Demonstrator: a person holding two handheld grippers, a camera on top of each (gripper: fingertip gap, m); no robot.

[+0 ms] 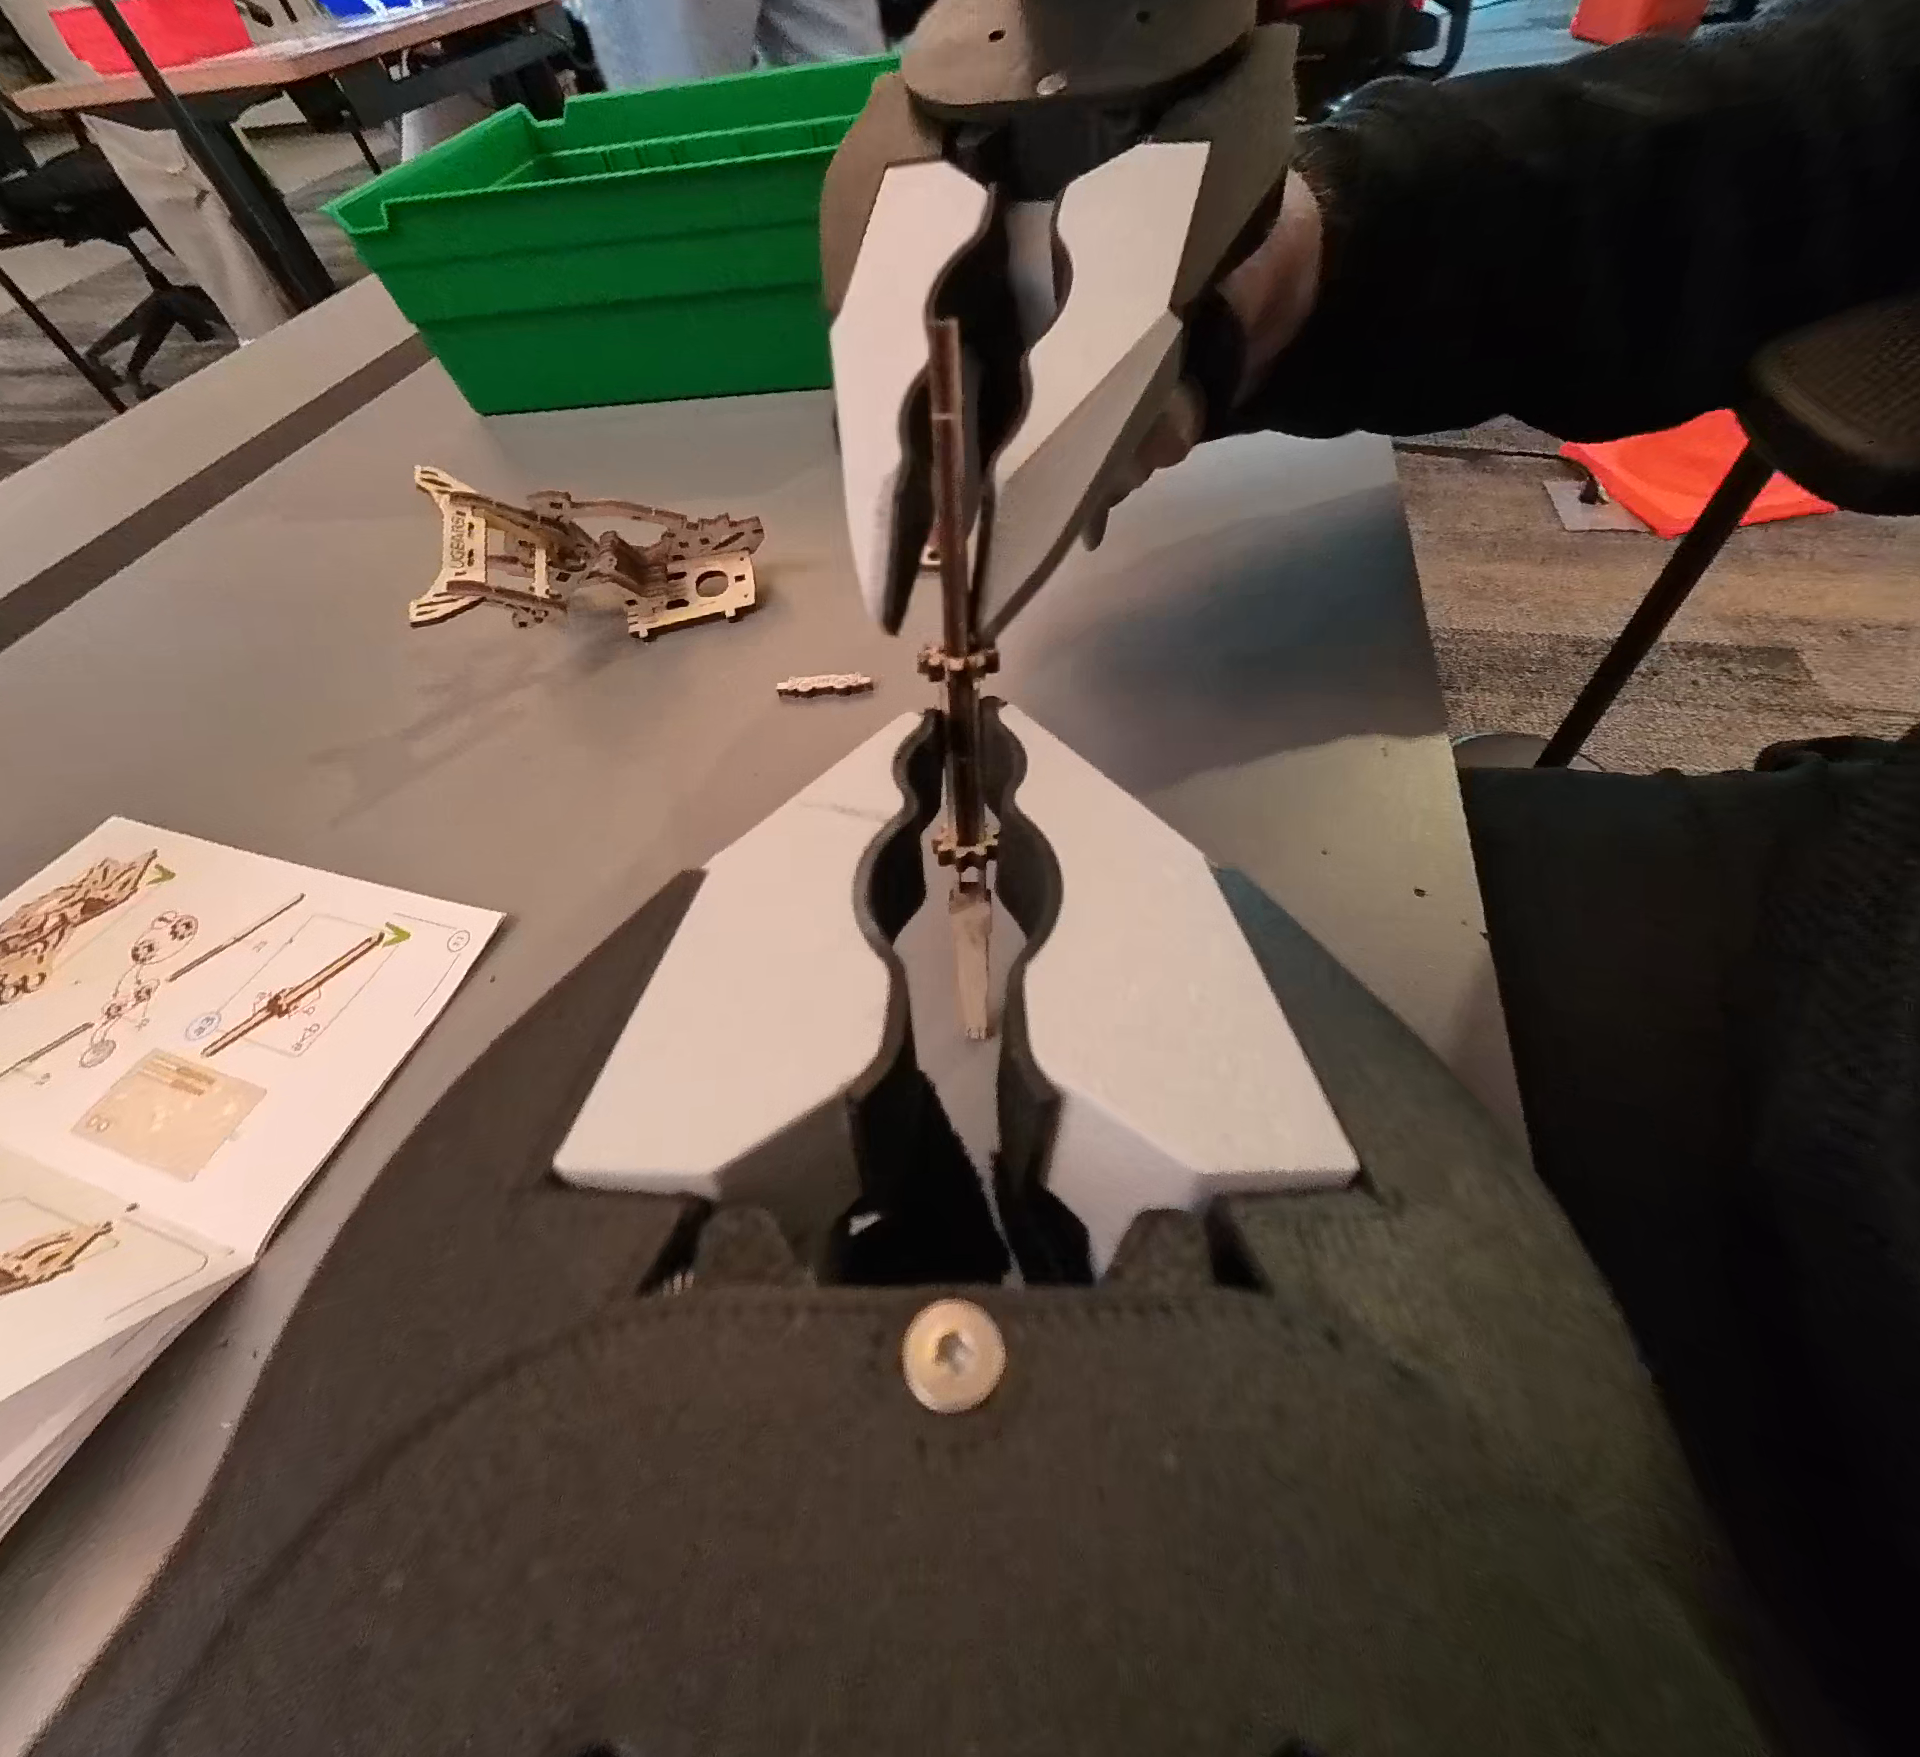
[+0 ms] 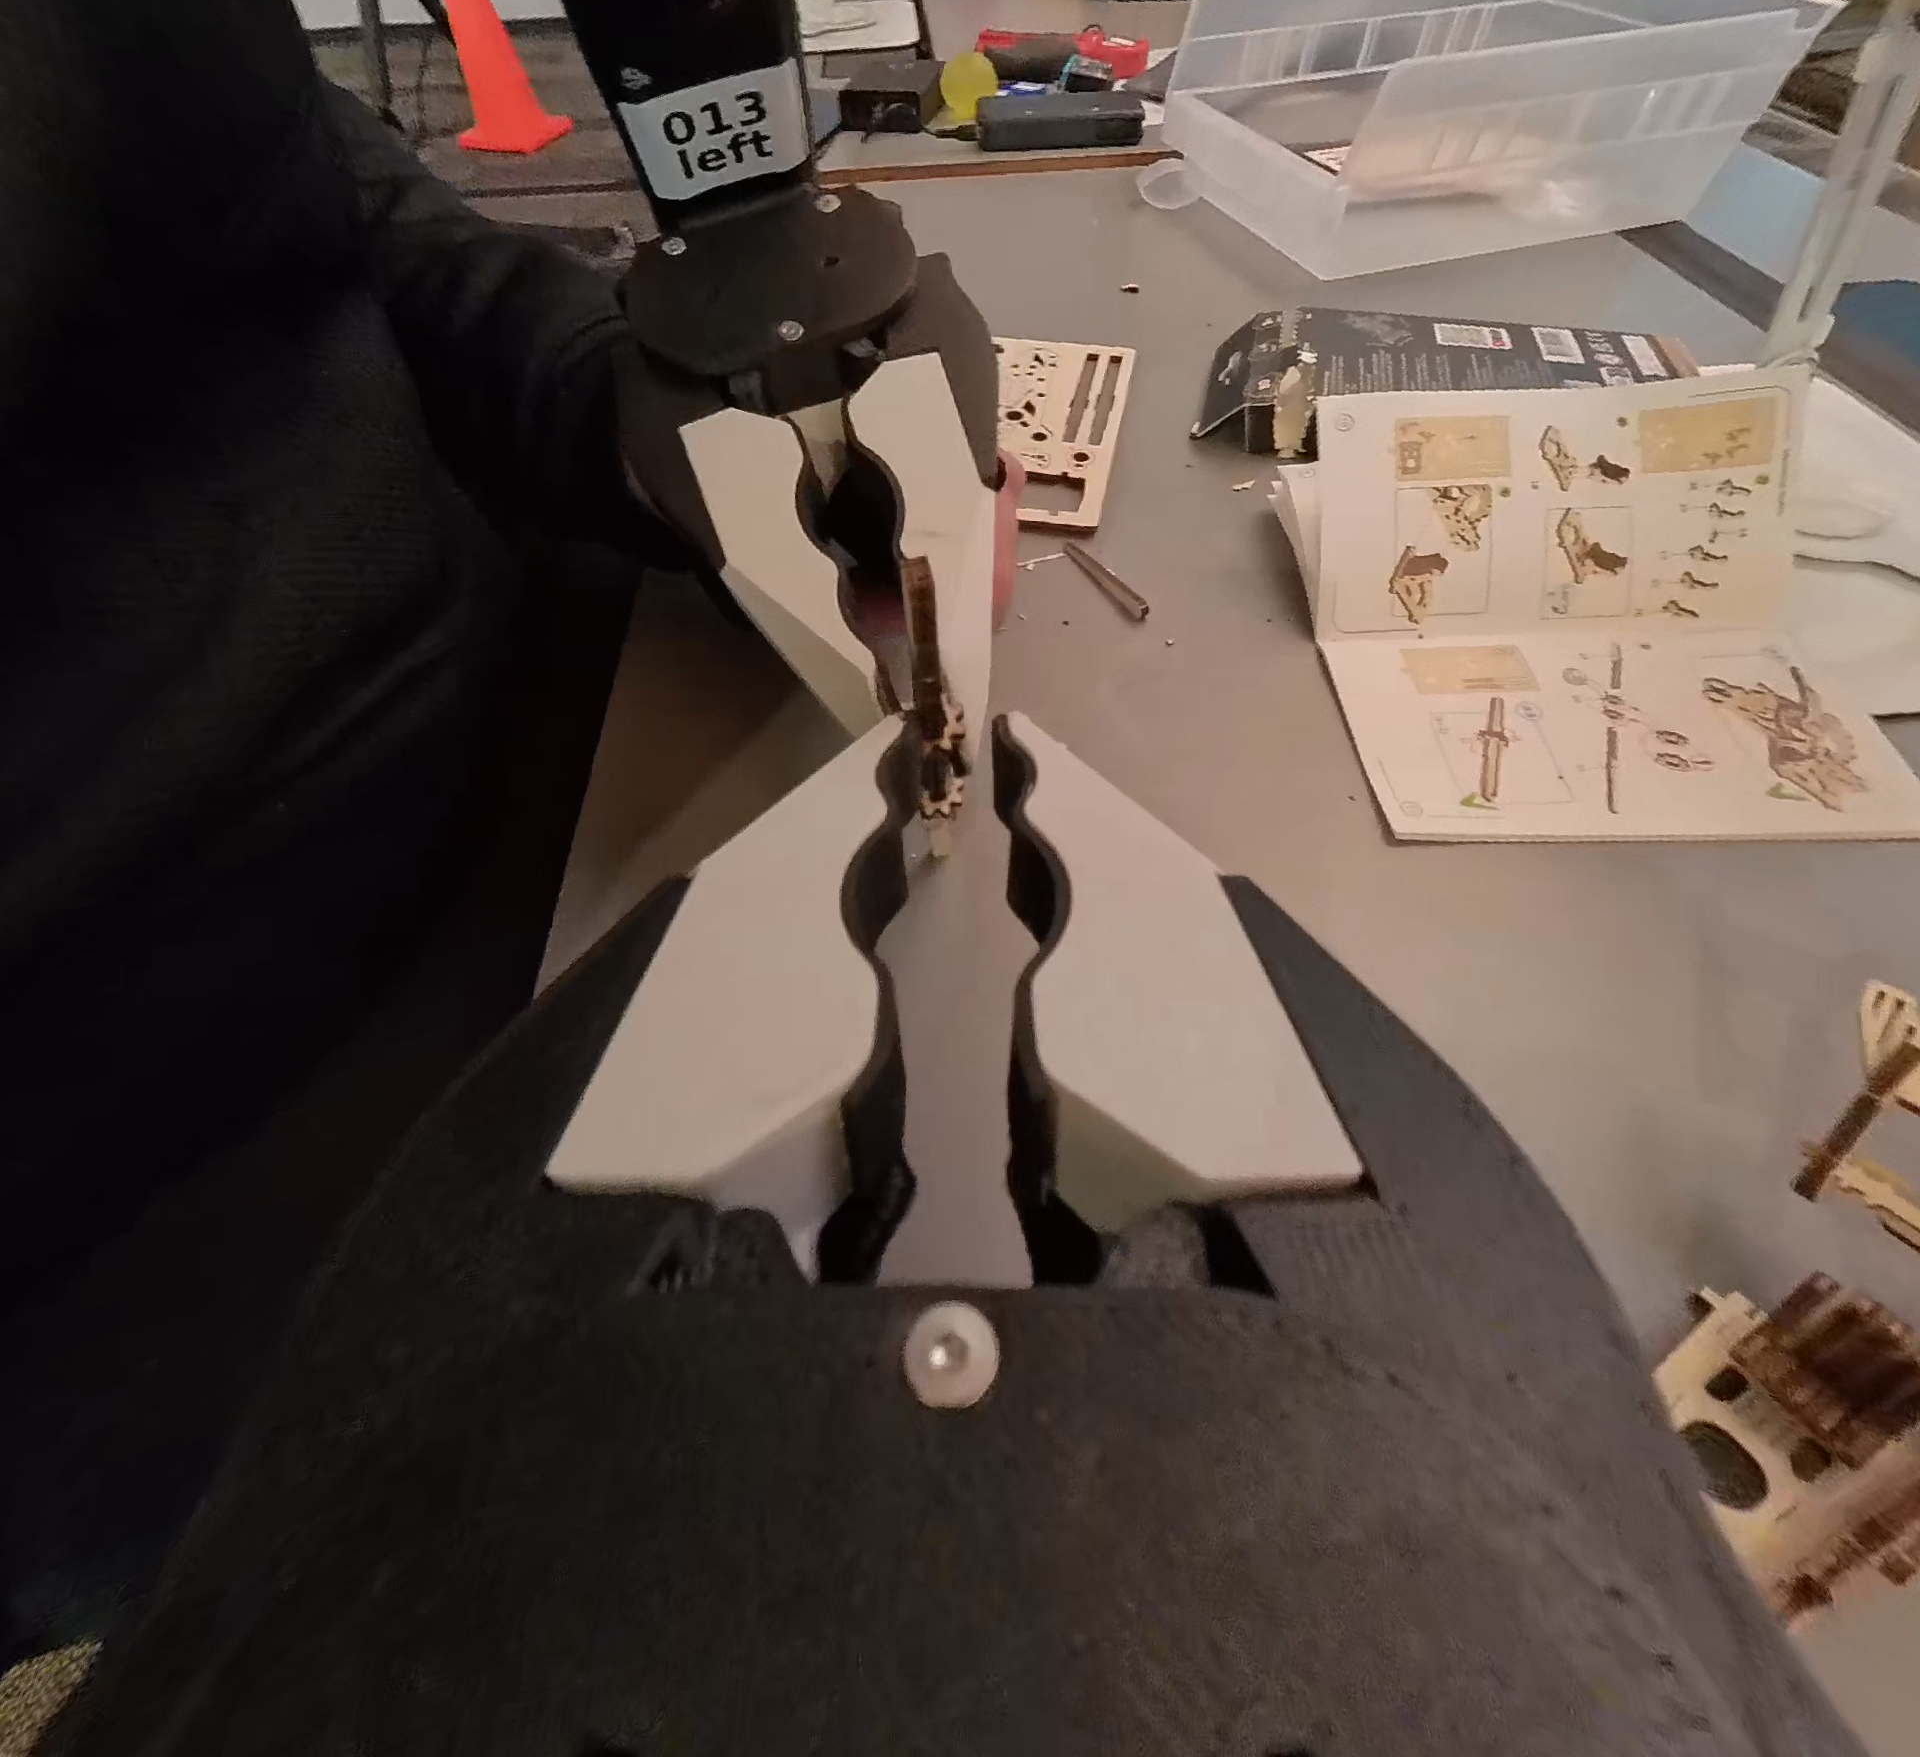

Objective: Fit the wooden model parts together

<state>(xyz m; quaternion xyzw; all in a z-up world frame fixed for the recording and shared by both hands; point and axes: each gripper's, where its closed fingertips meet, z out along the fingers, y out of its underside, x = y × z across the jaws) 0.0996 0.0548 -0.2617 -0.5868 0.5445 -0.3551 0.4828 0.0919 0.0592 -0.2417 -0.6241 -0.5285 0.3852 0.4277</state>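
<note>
A thin wooden shaft (image 1: 948, 460) with small gears on it is held in the air between my two grippers. My left gripper (image 1: 961, 720) is shut on the shaft, whose near end lies between its fingers. In the right wrist view the left gripper (image 2: 930, 720) comes in from the upper left with the shaft (image 2: 922, 616). My right gripper (image 2: 948, 725) is slightly open, its tips on either side of the shaft's geared end, with a gap on the right. It also shows from above in the left wrist view (image 1: 943, 629). A partly built wooden model (image 1: 582, 554) lies on the grey table.
A small loose wooden piece (image 1: 824, 686) lies near the model. An open instruction booklet (image 2: 1558, 616), a cut-out wooden sheet (image 2: 1060, 429), a dark box (image 2: 1434, 357) and a small stick (image 2: 1107, 580) lie on the table. A green bin (image 1: 623, 253) and a clear bin (image 2: 1455, 97) stand at the back. My two grippers' fingertips are within a few centimetres of each other. The partly built wooden model (image 1: 582, 554) is about equally far from each gripper, around 20 cm.
</note>
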